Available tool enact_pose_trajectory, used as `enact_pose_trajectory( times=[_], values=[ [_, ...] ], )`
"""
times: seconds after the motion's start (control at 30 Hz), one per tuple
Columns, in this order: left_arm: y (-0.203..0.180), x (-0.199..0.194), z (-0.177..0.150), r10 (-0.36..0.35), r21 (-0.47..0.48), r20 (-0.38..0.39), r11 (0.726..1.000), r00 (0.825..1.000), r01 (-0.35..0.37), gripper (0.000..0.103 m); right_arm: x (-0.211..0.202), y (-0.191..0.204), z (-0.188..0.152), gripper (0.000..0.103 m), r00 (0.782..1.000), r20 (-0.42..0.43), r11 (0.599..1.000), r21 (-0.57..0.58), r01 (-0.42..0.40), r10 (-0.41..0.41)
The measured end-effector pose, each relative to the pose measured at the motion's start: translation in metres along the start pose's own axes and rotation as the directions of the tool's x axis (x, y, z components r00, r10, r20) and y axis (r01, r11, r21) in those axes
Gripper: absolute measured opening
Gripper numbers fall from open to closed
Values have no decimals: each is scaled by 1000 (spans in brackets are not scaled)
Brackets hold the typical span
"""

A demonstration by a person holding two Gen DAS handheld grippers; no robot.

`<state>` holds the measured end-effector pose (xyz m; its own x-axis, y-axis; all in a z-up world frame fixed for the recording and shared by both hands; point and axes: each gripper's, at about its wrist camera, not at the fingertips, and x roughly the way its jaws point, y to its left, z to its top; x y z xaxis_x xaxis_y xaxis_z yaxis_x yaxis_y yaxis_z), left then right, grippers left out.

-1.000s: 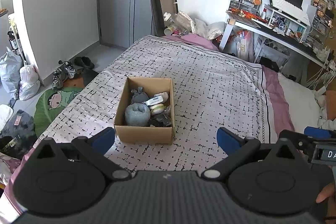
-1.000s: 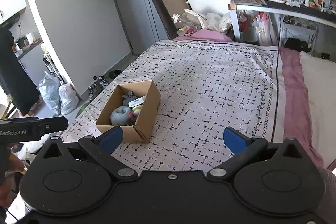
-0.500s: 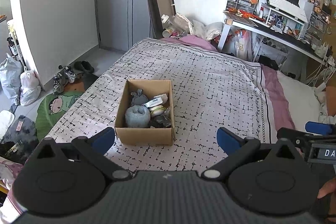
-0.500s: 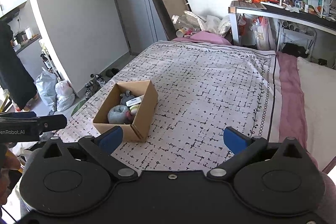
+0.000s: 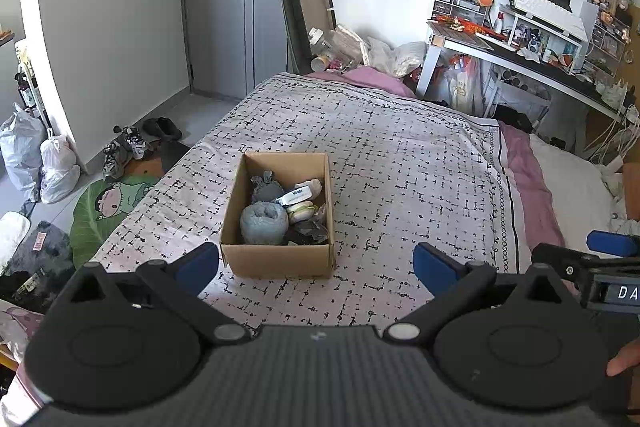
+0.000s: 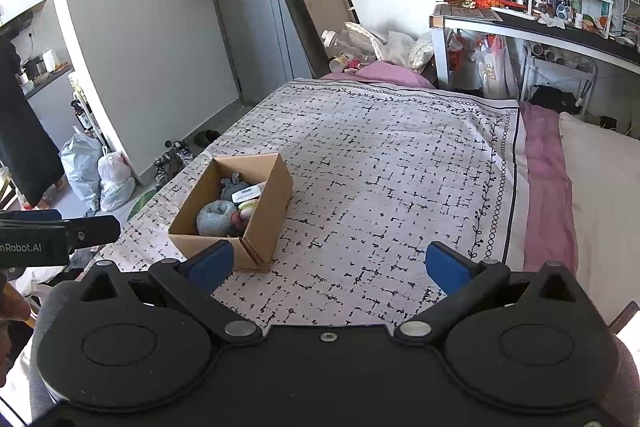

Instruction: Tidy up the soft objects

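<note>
- Left wrist view: the left gripper (image 5: 316,263) has its fingers spread wide, holding nothing. The cardboard box (image 5: 276,259) sits at twelve o'clock on the bedspread (image 5: 400,167), with the rolled blue-grey cloth (image 5: 264,223) and other soft items inside.
- Right wrist view: the right gripper (image 6: 328,267) is likewise apart and holds nothing, with the box at ten o'clock. The soft things lie boxed and none lies loose on the bedspread, which fits either tidying finished or unpacking ahead.

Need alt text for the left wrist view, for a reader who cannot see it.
An open cardboard box of soft items, including a rolled grey-blue towel, sits on a bed with a black-and-white patterned bedspread. The left tongs hang open and empty in front of it; a cluttered desk stands behind.
</note>
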<state>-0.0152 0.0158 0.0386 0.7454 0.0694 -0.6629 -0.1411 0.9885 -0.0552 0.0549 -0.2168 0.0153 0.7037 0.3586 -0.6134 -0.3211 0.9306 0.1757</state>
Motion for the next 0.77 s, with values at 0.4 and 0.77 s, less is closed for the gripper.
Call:
enact_pose_trajectory(
  times=[0.4,0.77],
  values=[
    [2,2,-3,15,11,-4,1000,1000,-15,102,5,-3,-4,103,1000,-12,1000,17,-2,2],
    [-1,12,-10,32,27,3,999,999,-32,102,14,-4,-6,103,1000,-22,999,41,-18,18]
  ],
)
